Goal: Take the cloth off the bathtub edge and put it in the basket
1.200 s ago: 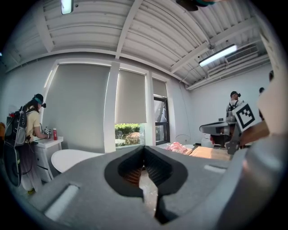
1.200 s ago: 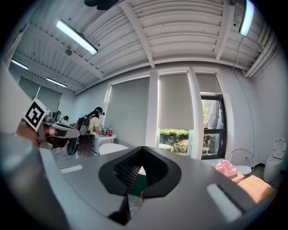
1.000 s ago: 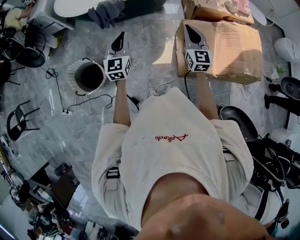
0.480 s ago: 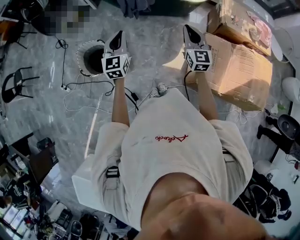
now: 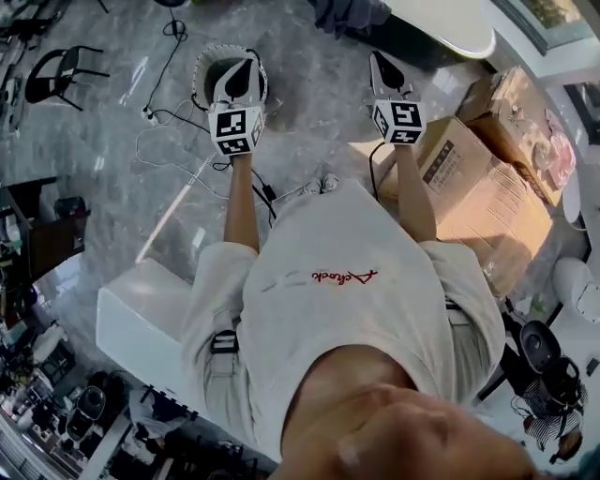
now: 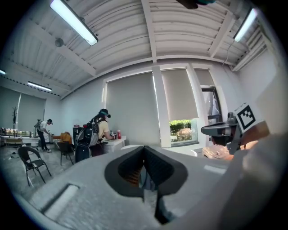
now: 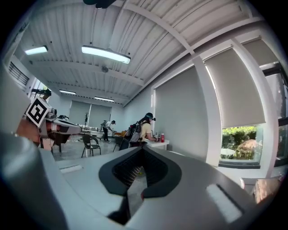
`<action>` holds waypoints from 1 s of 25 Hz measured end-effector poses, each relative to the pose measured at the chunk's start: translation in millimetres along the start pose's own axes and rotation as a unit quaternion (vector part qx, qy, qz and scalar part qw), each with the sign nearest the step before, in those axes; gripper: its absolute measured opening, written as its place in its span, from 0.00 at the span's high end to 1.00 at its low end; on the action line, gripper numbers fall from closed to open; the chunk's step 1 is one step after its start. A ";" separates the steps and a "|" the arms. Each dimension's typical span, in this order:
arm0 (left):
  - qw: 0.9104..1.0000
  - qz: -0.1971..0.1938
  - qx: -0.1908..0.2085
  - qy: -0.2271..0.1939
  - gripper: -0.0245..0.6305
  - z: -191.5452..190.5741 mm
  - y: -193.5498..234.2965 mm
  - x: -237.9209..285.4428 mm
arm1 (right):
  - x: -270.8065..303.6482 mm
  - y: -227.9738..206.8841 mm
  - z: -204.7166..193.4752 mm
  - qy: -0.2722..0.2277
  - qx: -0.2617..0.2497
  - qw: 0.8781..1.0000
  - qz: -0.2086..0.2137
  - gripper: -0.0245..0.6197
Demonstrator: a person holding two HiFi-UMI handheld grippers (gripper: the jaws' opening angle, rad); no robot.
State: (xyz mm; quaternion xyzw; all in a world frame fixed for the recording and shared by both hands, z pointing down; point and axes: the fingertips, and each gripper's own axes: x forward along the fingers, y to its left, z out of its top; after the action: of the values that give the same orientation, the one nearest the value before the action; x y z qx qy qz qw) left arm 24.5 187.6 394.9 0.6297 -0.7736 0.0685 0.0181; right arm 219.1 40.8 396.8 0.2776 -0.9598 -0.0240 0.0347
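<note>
The head view shows a grey cloth (image 5: 350,11) lying on the white bathtub edge (image 5: 450,33) at the top. A round white basket (image 5: 208,64) with a dark inside stands on the floor, partly hidden behind my left gripper (image 5: 240,79). That gripper is shut and empty, held level over the basket. My right gripper (image 5: 382,69) is also shut and empty, to the right of the basket and short of the cloth. In the left gripper view its jaws (image 6: 144,151) meet with nothing between them. In the right gripper view the jaws (image 7: 143,152) are likewise closed together.
Cardboard boxes (image 5: 483,192) stand at the right. Cables (image 5: 178,141) trail over the grey floor near the basket. A white block (image 5: 141,323) sits at lower left and a black chair (image 5: 64,67) at upper left. People (image 6: 96,132) work at a counter far off.
The view has swung round: the basket now lies behind the left gripper instead of to its left, and the boxes have slid to the right. Both grippers stay shut.
</note>
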 end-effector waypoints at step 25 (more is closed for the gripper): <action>0.946 0.318 -0.039 0.052 0.96 -52.4 92.1 -220.2 | 71.2 260.5 5.0 -0.018 -0.004 0.934 0.356 0.95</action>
State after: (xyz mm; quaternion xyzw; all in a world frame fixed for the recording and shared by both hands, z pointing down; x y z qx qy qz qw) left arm -23.0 426.6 413.9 0.3458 -0.9335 0.0733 0.0598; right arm 20.2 222.9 412.7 -0.0832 -0.9960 -0.0188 0.0250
